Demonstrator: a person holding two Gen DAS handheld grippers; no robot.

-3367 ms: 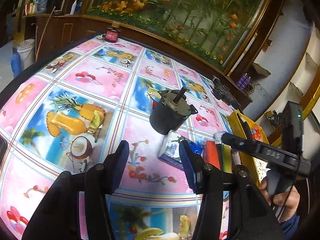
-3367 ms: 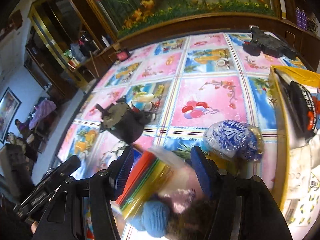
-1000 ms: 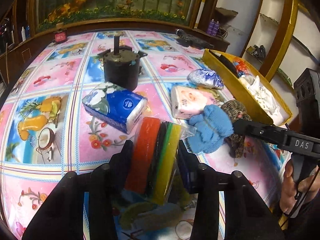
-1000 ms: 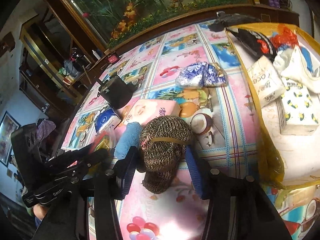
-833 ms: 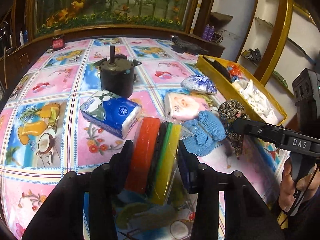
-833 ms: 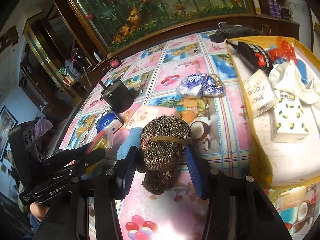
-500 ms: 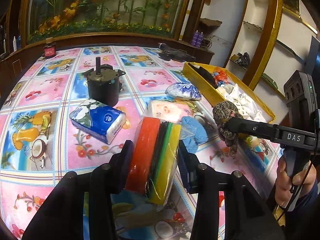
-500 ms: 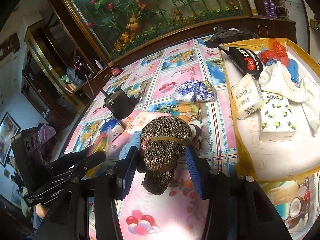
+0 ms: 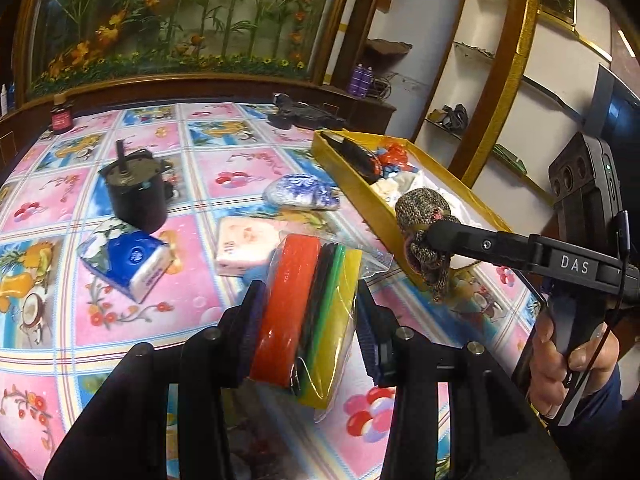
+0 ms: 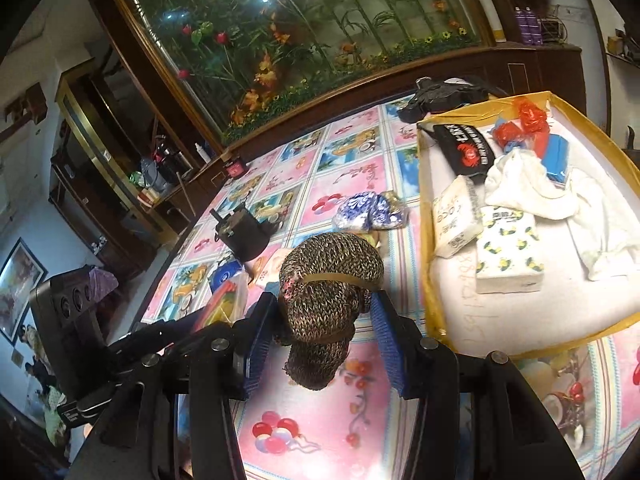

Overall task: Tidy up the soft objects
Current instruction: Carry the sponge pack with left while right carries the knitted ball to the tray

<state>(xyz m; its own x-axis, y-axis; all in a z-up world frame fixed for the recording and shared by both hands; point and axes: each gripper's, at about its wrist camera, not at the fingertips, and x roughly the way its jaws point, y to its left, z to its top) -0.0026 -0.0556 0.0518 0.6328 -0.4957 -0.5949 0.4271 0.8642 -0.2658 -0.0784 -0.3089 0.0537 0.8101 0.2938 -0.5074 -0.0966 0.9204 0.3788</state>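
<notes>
My left gripper (image 9: 310, 320) is shut on a clear bag of coloured sponges (image 9: 308, 312), red, green and yellow, lifted above the table. My right gripper (image 10: 326, 326) is shut on a rolled brown knitted bundle (image 10: 328, 292), held off the table just left of the yellow box (image 10: 426, 280); the left wrist view shows that bundle (image 9: 424, 228) by the yellow box's near wall (image 9: 360, 196). On the table lie a blue tissue pack (image 9: 128, 260), a pink tissue pack (image 9: 244, 244) and a blue-and-white pouch (image 9: 300, 194).
A black motor (image 9: 136, 192) stands on the patterned tablecloth (image 9: 120, 320). The yellow box holds tissue packs (image 10: 508, 256), a white cloth (image 10: 536, 188) and a black pouch (image 10: 464, 152). A black device (image 9: 304, 114) and a small red jar (image 9: 61, 118) sit at the far edge.
Both grippers have risen and moved right toward the yellow box with their loads. The blue knitted item has gone out of the left wrist view.
</notes>
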